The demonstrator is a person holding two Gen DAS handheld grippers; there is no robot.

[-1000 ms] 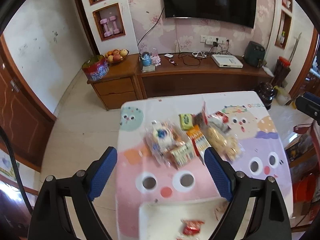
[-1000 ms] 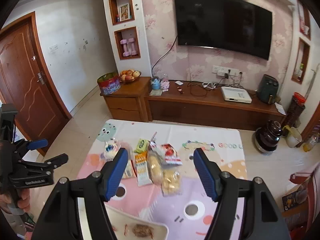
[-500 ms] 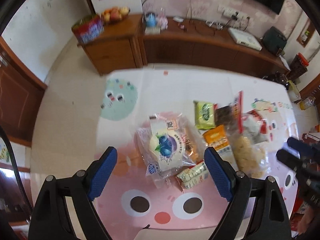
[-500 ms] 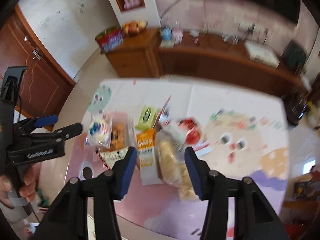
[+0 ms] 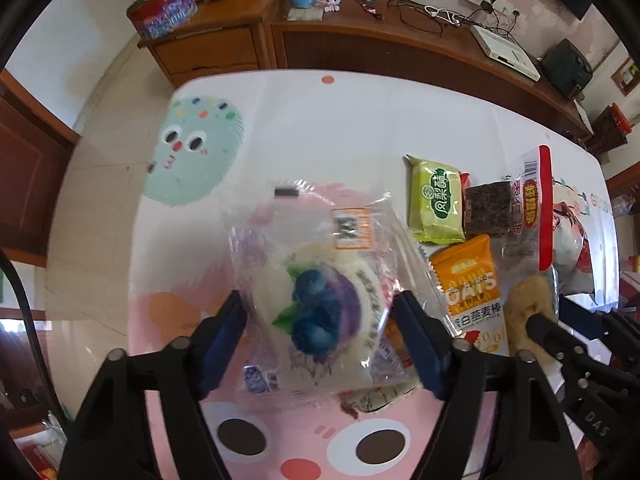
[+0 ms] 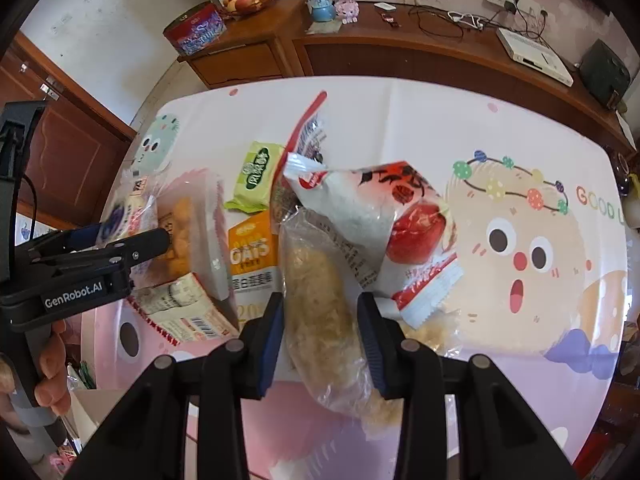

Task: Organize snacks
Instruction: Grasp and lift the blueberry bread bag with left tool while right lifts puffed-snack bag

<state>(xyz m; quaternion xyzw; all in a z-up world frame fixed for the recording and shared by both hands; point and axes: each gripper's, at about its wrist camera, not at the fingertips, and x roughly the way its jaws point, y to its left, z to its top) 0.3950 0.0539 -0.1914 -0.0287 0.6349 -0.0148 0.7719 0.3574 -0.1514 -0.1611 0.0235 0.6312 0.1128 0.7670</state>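
Left wrist view: the left tongs (image 5: 320,340), a second ago high above the worktop (image 5: 360,112) and spread wide, now hang low with the blueberry cake packet (image 5: 320,300) between their blue pads; the jaws are closing and look to touch only the crinkly wrapper edges, so the grip seems not yet made. To their right lie a green packet (image 5: 436,204) and an orange bar (image 5: 472,292) reading "OATS".

Right wrist view: the right tongs (image 6: 322,336) have dropped likewise and are closing on the clear bag of pale flaky snack (image 6: 320,312), pads against its sides. Sorting seems only begun. The left tool (image 6: 76,280) reads "GenRobot.AI"; the cloth reads "GOOD".
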